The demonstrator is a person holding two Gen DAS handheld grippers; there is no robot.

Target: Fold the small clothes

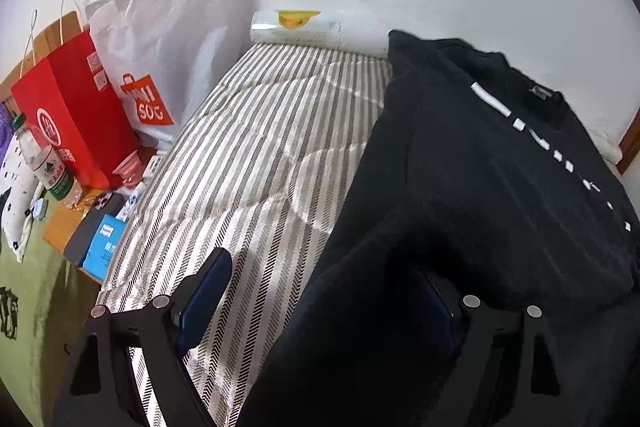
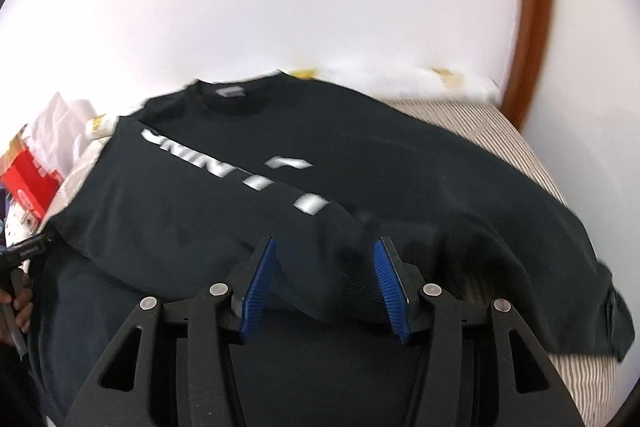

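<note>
- The black shirt [image 2: 360, 163] with white lettering lies on the striped bed [image 1: 256, 147], collar toward the wall, filling the centre of the right wrist frame and the right half of the left wrist frame.
- The right gripper [image 2: 324, 275] is released; its blue pads stand apart over the shirt's near edge, pressing on nothing.
- The left gripper [image 1: 320, 303] is spread wide; the shirt's edge covers its right finger, and no grasp is visible.
- A red paper bag [image 1: 76, 107] and a water bottle [image 1: 44, 163] stand at the left of the left wrist frame.
</note>
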